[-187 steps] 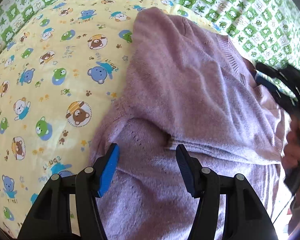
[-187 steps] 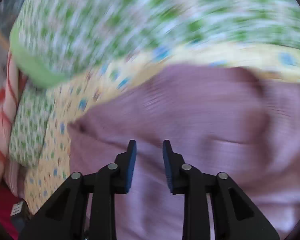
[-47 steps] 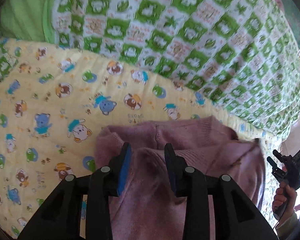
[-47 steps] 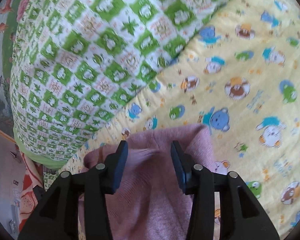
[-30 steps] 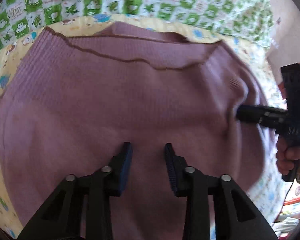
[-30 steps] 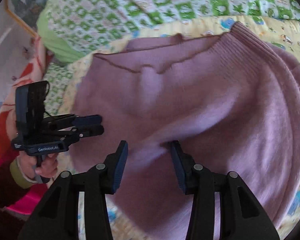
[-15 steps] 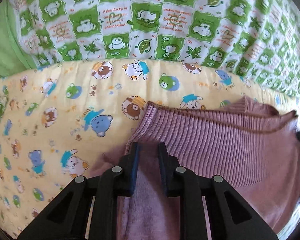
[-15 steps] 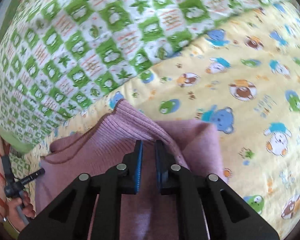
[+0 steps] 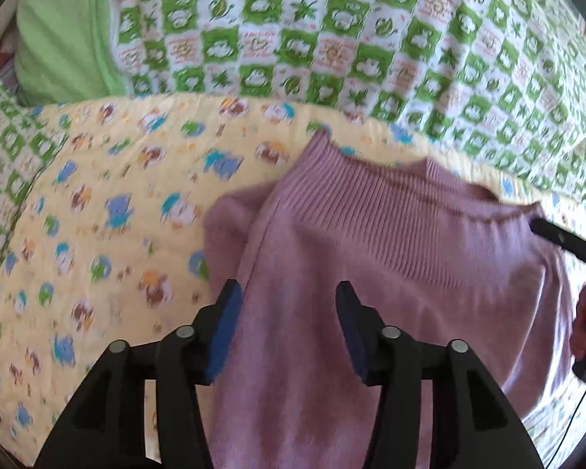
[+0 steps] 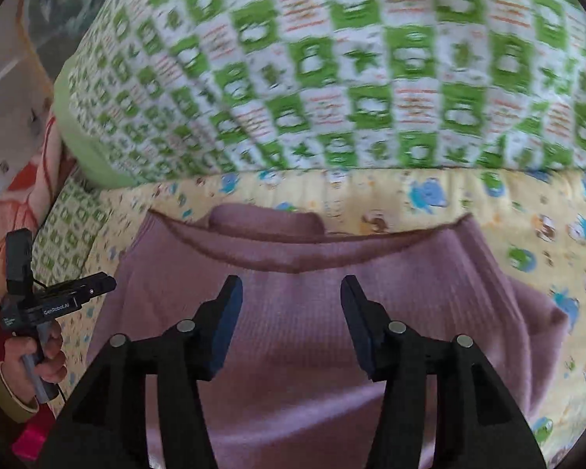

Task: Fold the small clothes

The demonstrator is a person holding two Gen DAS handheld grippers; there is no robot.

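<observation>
mauve knit sweater [image 9: 390, 273] lies folded on the yellow bear-print sheet [image 9: 97, 215], ribbed hem toward the green checked quilt [image 9: 332, 39]; left gripper [image 9: 287, 332] and right gripper [image 10: 291, 326] hover above it, jaws spread, holding nothing

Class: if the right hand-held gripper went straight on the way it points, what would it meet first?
Probably the purple sweater under its open jaws; its ribbed hem lies just ahead, though depth is unclear.
</observation>
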